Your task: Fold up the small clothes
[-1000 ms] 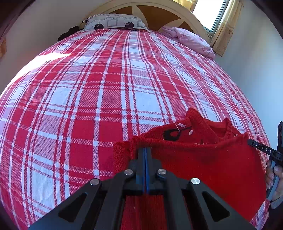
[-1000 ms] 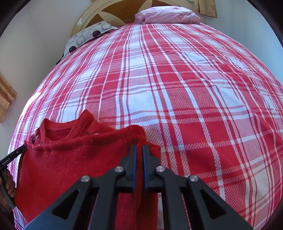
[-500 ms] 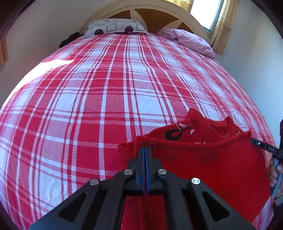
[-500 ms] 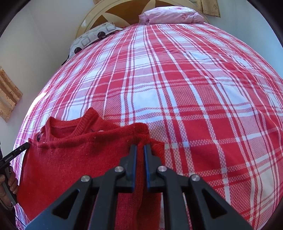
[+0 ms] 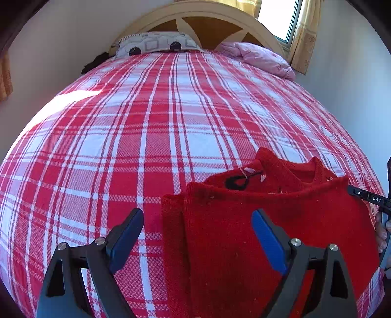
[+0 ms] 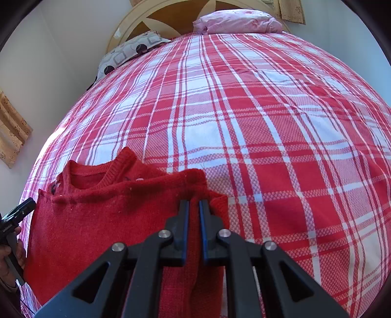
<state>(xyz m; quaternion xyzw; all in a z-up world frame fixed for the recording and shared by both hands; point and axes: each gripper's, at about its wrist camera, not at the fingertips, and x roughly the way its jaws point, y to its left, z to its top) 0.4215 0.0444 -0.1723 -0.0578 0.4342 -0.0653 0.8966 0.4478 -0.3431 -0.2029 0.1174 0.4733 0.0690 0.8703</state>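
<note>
A small red knit sweater [image 5: 244,220] lies folded on the red-and-white plaid bedspread [image 5: 146,122], its collar and a black motif showing at the far edge. My left gripper [image 5: 196,222] is open wide, its blue pads on either side of the sweater's left corner, holding nothing. In the right wrist view the sweater [image 6: 97,220] fills the lower left. My right gripper [image 6: 193,212] is shut on the sweater's right edge, with red knit pinched between the pads. Each view shows part of the other gripper at its edge.
The bedspread [image 6: 244,122] stretches away to a curved wooden headboard [image 5: 207,22]. A patterned grey pillow [image 5: 156,44] and a pink pillow [image 5: 259,56] lie at the head. Walls flank both sides; a curtained window [image 5: 281,17] is at the back right.
My left gripper has opened and let go of the sweater's left corner, which now lies on the bed. My right gripper stays shut on the right edge.
</note>
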